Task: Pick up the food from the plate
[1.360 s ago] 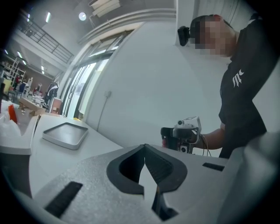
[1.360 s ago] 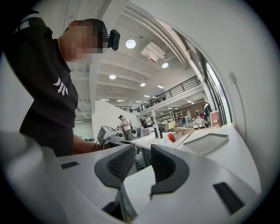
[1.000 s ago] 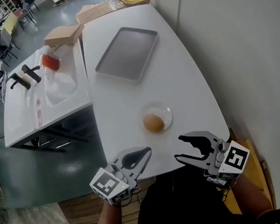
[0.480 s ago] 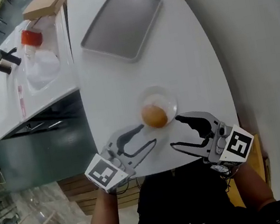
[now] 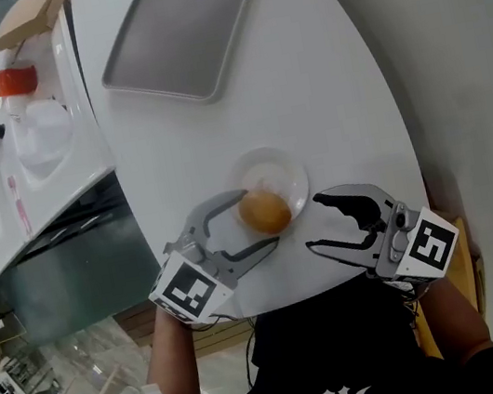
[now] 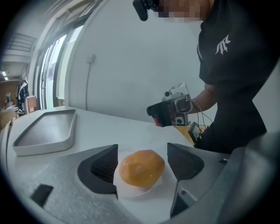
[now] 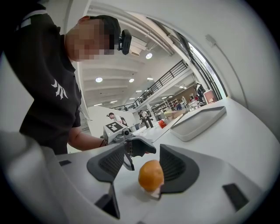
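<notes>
A round golden bun (image 5: 264,210) sits on a small clear plate (image 5: 288,173) near the front edge of the white table (image 5: 330,82). My left gripper (image 5: 259,218) has just been opening and stands open, one jaw on each side of the bun (image 6: 142,167), with gaps between the pads and the bun. My right gripper (image 5: 314,223) is open wide just right of the plate, its jaws having just opened further, with nothing between them. In the right gripper view the bun (image 7: 151,175) lies ahead of the right gripper (image 7: 142,164), with the left gripper (image 7: 131,144) behind it.
A grey metal tray (image 5: 174,29) lies farther back on the table. A second white table at the left carries a red-capped bottle (image 5: 16,81) and a cardboard box (image 5: 31,17). A white wall (image 5: 468,58) runs along the right.
Both grippers came down and forward to the plate. The left jaws went from shut to open and now straddle the bun. The right jaws opened wider.
</notes>
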A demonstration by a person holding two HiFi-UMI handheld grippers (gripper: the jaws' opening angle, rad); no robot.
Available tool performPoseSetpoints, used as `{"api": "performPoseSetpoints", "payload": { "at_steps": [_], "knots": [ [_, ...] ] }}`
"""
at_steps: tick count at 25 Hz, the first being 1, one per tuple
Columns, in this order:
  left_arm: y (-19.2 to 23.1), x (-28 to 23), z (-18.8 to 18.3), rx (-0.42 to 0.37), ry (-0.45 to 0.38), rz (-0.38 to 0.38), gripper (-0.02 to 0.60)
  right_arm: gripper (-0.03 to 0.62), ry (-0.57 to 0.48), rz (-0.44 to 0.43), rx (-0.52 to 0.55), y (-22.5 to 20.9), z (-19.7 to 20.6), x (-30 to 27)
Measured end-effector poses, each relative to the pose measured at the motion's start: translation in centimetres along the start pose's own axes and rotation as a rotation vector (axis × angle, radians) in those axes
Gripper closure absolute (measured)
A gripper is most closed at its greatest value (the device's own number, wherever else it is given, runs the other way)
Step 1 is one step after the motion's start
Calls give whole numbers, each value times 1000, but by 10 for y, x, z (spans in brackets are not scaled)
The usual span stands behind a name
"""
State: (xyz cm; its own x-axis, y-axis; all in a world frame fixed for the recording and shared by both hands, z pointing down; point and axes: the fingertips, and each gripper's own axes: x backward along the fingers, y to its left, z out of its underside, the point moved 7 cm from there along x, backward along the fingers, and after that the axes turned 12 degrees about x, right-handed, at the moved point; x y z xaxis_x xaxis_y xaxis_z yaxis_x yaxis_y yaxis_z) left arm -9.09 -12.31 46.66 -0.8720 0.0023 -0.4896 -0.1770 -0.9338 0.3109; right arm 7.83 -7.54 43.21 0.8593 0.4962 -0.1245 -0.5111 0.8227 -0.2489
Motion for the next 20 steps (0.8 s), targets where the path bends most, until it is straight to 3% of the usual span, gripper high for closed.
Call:
{"api": "performPoseSetpoints", "payload": {
  "at_steps": [6,11,20],
  "knots": [
    [3,-24,13,-84,153,51,181,353,-3,37,-25,-18,8,4],
    [2,-40,18,-132,223,82,108,372,3,54,-39,-24,12,6],
    [3,-52,26,-228,314,94,104,398,15,76,-79,-26,20,9]
  ]
}}
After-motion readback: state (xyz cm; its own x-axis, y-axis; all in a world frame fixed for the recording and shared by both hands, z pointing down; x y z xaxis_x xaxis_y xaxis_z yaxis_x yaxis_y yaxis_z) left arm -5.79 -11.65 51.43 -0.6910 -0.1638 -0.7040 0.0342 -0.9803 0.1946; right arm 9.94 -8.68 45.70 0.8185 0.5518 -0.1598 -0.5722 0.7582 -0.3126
